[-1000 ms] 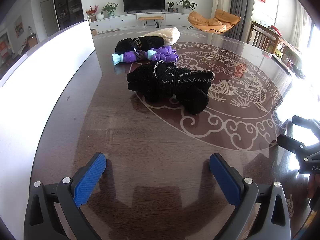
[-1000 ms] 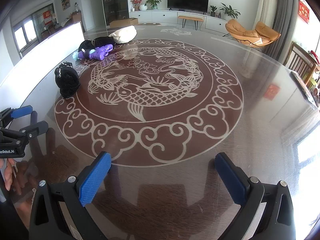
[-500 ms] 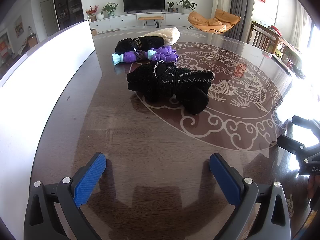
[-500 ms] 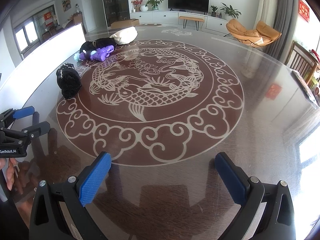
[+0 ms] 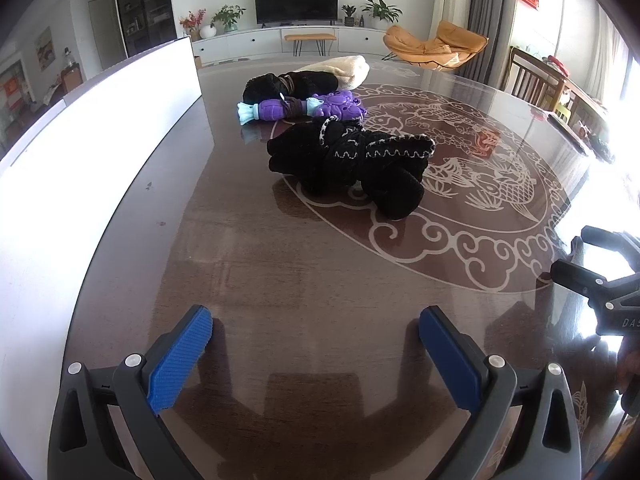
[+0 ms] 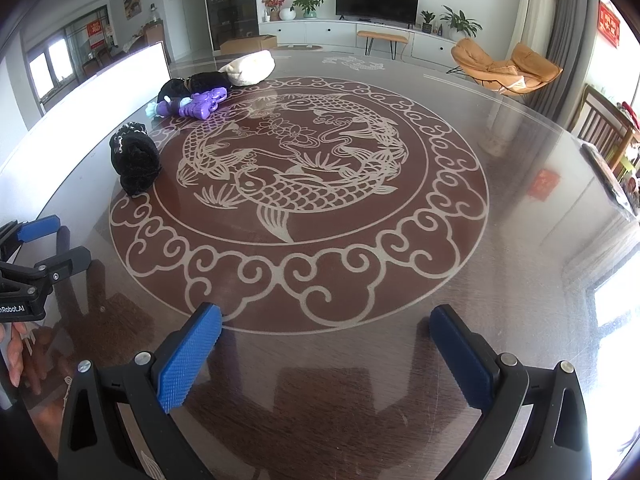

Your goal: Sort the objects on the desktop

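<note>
While both tools hover low over the glossy brown worktop, neither holds anything: the left gripper has its 2 blue-padded fingers spread wide apart, and the right gripper is spread just as wide. In the left wrist view, a black knitted bundle with pale zigzag stitching lies at 12 o'clock from the left gripper, well apart from it, on the rim of the fish-and-cloud pattern printed on the worktop. Beyond it lie a purple toy with a light blue end, a second black bundle touching it, and a cream cloth roll at the far end. From the right gripper these 4 things sit at about 10 to 11 o'clock, far off. A white board stands along the left edge of the worktop. The right gripper's own 12 o'clock shows only bare patterned surface.
</note>
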The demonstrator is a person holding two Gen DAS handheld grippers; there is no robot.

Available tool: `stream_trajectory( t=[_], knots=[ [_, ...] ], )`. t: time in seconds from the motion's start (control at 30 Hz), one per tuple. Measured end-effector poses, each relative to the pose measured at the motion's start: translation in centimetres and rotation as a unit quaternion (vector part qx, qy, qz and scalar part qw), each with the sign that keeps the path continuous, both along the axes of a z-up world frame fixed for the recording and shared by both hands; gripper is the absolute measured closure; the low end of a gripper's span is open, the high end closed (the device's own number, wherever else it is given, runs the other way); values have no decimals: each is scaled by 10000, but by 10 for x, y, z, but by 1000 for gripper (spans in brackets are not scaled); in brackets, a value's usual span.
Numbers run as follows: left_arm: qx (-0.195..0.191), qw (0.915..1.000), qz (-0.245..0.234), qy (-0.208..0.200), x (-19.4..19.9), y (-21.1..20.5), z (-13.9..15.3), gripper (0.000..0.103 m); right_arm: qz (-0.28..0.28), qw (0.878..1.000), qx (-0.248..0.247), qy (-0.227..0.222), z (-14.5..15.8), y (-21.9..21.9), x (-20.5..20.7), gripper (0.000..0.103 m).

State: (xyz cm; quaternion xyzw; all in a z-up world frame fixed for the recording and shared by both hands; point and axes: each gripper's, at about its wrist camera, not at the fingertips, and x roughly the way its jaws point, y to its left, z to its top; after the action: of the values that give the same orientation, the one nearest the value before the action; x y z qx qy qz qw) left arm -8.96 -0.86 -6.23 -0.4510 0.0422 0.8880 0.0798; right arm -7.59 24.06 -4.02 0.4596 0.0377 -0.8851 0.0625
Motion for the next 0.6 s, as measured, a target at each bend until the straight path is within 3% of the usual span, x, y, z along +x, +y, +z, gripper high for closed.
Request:
stream_trajectory(
  t=[0.1, 0.17, 0.27, 0.43, 0.53, 0.6],
  knots=[
    [-1, 10000, 52, 11, 0, -1, -1, 0, 470, 9988, 22, -132, 1, -8, -20, 0],
    [3, 10000, 70, 12, 0, -1, -1, 0, 877, 9948, 106, -497, 2, -20, -50, 0],
    [7, 10000, 70, 12, 0, -1, -1, 0, 727, 9958, 146, -545, 9, -37, -96, 0],
    [65, 10000, 69, 21, 0, -2, 0, 0, 542, 9966, -471, -407, 17, -79, -150, 0],
    [52, 10000, 68, 20, 0, -1, -1, 0, 1065, 9915, -616, -424, 14, -123, -154, 0],
    [20, 10000, 69, 16, -1, 0, -1, 0, 1669, 9805, -872, -555, 12, -147, -146, 0]
  ],
)
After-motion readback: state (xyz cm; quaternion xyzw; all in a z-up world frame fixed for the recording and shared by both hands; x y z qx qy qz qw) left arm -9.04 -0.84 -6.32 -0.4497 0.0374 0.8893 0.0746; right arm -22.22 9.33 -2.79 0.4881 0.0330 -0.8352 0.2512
